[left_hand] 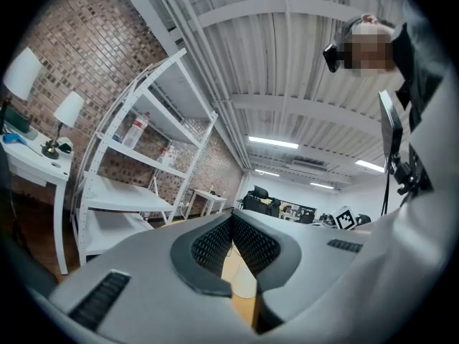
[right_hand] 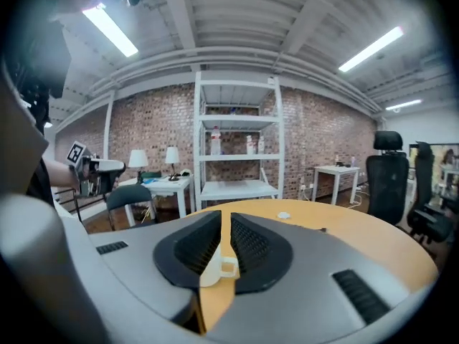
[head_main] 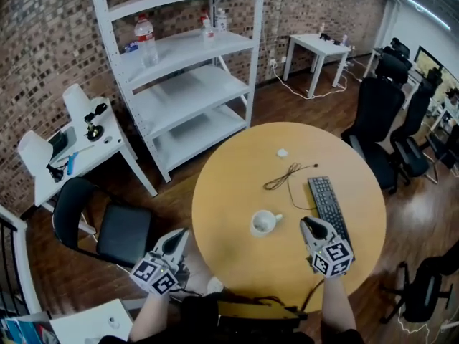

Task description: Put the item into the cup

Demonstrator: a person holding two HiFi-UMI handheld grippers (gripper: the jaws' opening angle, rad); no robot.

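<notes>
A white cup (head_main: 265,223) stands on the round wooden table (head_main: 237,170), near its front edge. A small white item (head_main: 282,153) lies further back on the table. My right gripper (head_main: 309,225) hovers just right of the cup, its jaws a narrow slit apart with nothing between them. In the right gripper view the cup (right_hand: 215,269) shows through the slit of the right gripper (right_hand: 224,217), and the white item (right_hand: 285,216) lies beyond. My left gripper (head_main: 178,236) hangs off the table's left edge. In its own view the left gripper (left_hand: 232,224) has its pads meeting, empty.
A black keyboard (head_main: 328,203) lies right of the cup and a thin cable (head_main: 287,175) lies behind it. A black chair (head_main: 107,228) stands at the left, white shelving (head_main: 186,84) behind it, and office chairs (head_main: 376,113) at the right.
</notes>
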